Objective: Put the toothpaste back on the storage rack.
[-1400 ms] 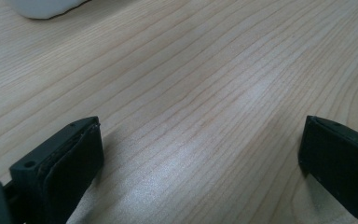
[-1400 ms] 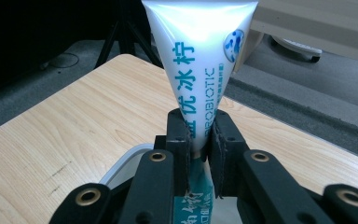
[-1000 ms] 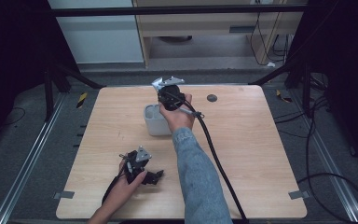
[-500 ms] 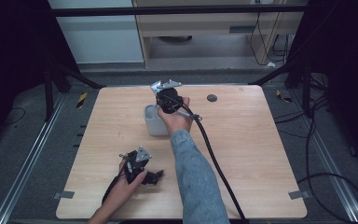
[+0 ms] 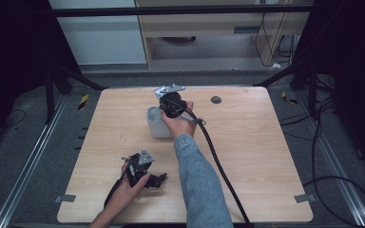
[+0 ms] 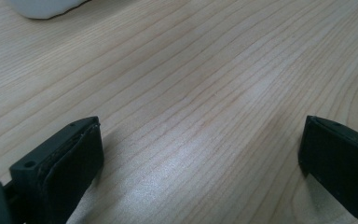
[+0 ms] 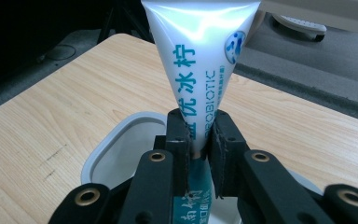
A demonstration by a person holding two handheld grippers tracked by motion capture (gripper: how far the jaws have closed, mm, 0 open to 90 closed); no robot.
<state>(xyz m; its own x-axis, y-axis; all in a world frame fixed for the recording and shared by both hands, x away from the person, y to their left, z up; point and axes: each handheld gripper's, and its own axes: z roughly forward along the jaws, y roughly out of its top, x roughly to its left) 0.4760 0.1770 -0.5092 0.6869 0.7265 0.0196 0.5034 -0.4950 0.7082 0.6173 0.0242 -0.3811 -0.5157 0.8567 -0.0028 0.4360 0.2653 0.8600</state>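
At the left of the high view the left gripper (image 5: 158, 179) rests low on the tabletop (image 5: 266, 156) near the person's edge, and in the left gripper view its jaws stand wide apart with only bare wood grain between them. Further along, toward the middle and far side of the tabletop, sits a pale grey cup (image 5: 155, 124), its rounded rim also seen in the right gripper view (image 7: 103, 145). Directly above that cup the right gripper (image 5: 170, 102) holds a white tube (image 7: 200, 60) printed with teal lettering; its jaws are clamped narrow on the tube's lower, tapering part, with the wide flat end up and the lower end inside the cup's mouth. The tube looks light, soft-walled and glossy, so it will likely dent and could slide under a hard squeeze; a hold low down near the firmer cap end seems safest.
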